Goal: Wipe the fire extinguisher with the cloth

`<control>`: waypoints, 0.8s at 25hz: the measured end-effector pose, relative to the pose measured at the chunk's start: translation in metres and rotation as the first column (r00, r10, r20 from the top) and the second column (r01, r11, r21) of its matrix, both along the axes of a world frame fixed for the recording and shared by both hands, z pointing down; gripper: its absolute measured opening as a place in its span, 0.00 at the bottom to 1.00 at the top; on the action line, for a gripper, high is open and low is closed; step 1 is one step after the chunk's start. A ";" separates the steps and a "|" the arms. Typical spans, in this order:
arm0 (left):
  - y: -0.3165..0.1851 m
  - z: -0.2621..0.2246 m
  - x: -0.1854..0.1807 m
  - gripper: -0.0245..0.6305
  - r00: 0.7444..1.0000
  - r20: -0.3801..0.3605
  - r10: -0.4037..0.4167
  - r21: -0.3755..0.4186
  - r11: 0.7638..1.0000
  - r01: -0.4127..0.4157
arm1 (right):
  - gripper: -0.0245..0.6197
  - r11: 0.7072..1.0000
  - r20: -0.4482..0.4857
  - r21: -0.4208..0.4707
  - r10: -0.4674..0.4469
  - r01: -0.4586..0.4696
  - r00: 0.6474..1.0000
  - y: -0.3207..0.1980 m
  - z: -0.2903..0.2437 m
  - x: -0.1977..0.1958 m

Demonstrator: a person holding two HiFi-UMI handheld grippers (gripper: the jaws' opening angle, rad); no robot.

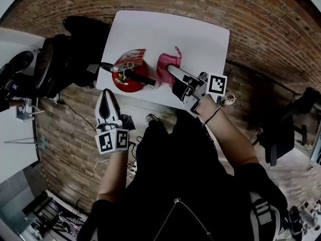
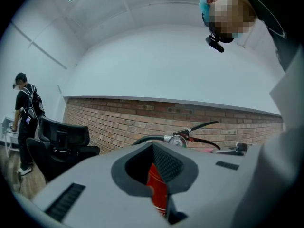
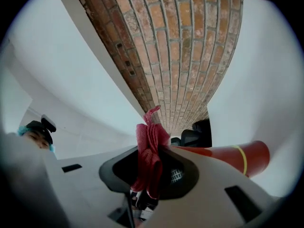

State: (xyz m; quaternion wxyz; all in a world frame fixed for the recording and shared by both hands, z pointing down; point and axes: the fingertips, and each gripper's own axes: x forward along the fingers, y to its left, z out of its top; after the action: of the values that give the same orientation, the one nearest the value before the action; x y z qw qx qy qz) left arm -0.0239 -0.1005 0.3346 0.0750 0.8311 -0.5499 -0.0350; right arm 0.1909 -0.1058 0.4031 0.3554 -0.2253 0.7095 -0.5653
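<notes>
Right gripper is pinching the limp cloth beside the likely heavy, slick fire extinguisher; left gripper is hovering closed.

**Counter**: white rectangular top, standing on a brick-patterned floor.

1. **Fire extinguisher**: red, upright, seen from above, with a black hose and lever at its head. The counter's near edge runs just beside it.
2. **Cloth**: pink, bunched, just beside the fire extinguisher on the side away from the hose. Cannot tell whether it rests on the counter.
</notes>
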 end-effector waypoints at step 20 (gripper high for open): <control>0.007 0.069 -0.015 0.08 0.913 0.039 0.407 -0.133 0.907 -0.399 | 0.20 0.834 -0.184 -0.381 0.354 -0.399 0.917 0.094 0.258 -0.039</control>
State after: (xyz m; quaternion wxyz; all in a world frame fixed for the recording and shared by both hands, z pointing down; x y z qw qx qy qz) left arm -0.0392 -0.0938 0.4034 0.1132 0.9213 -0.3697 0.0420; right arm 0.1517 -0.0120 0.6608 0.3661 -0.4598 0.5342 -0.6077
